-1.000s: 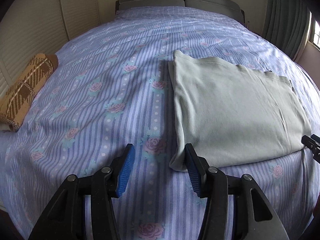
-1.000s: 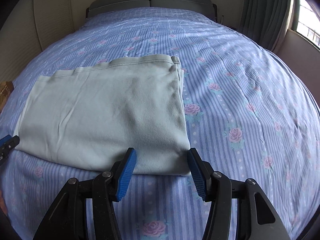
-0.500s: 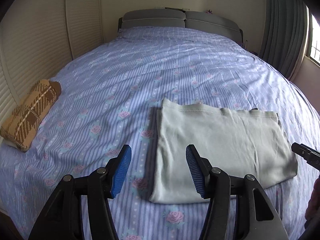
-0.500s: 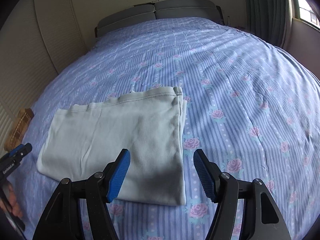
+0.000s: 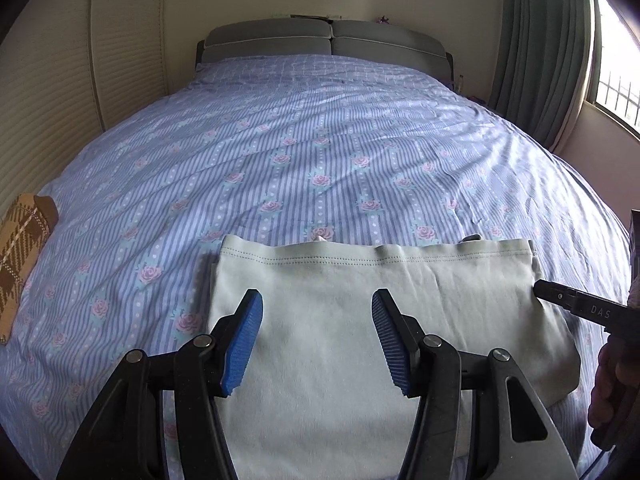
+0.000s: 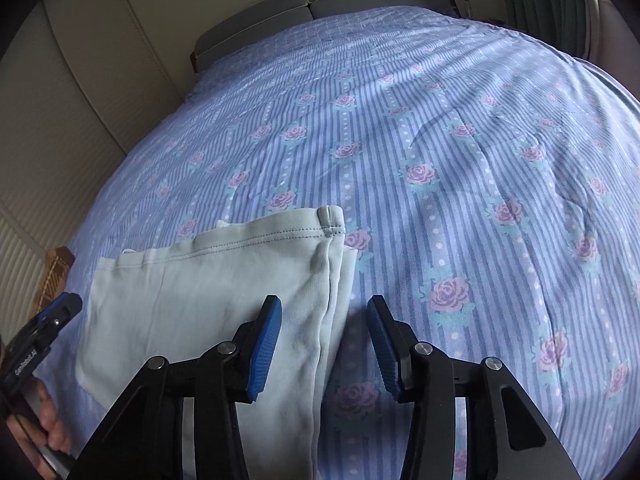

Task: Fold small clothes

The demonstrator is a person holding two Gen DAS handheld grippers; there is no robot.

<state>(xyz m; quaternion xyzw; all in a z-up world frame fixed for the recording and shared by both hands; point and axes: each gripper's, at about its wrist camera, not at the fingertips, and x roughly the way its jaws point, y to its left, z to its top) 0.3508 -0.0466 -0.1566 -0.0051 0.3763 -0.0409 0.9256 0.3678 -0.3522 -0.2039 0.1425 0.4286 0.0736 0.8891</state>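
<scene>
1. A pale green folded garment (image 5: 360,320) lies flat on the bed (image 5: 320,152), near its foot edge, with the stitched hem on the far side.
2. In the right wrist view the same garment (image 6: 208,300) shows stacked layers along its right edge and a small rolled corner at the far right of the hem.
3. The left hand-held gripper (image 5: 317,340) hovers over the garment with its jaws spread wide and nothing between them; its blue pads (image 5: 244,344) sit above the cloth.
4. The right hand-held gripper (image 6: 323,344) is released too, jaws apart; they straddle the garment's right edge, one pad (image 6: 264,344) over the cloth and the other over the sheet.
5. In the left wrist view the right hand-held gripper's tip (image 5: 576,304) shows at the garment's right edge; whether it touches the cloth cannot be told.
6. In the right wrist view the left hand-held gripper (image 6: 48,328) appears at the far left, just beside the garment's left edge, with fingers (image 6: 52,424) of the person's hand on its handle.
7. A brown plaid item (image 5: 22,256) lies at the bed's left edge, well apart from the garment.
8. A grey headboard (image 5: 328,40) stands at the far end, and a curtain (image 5: 540,48) hangs by a window (image 5: 616,64) on the right.
</scene>
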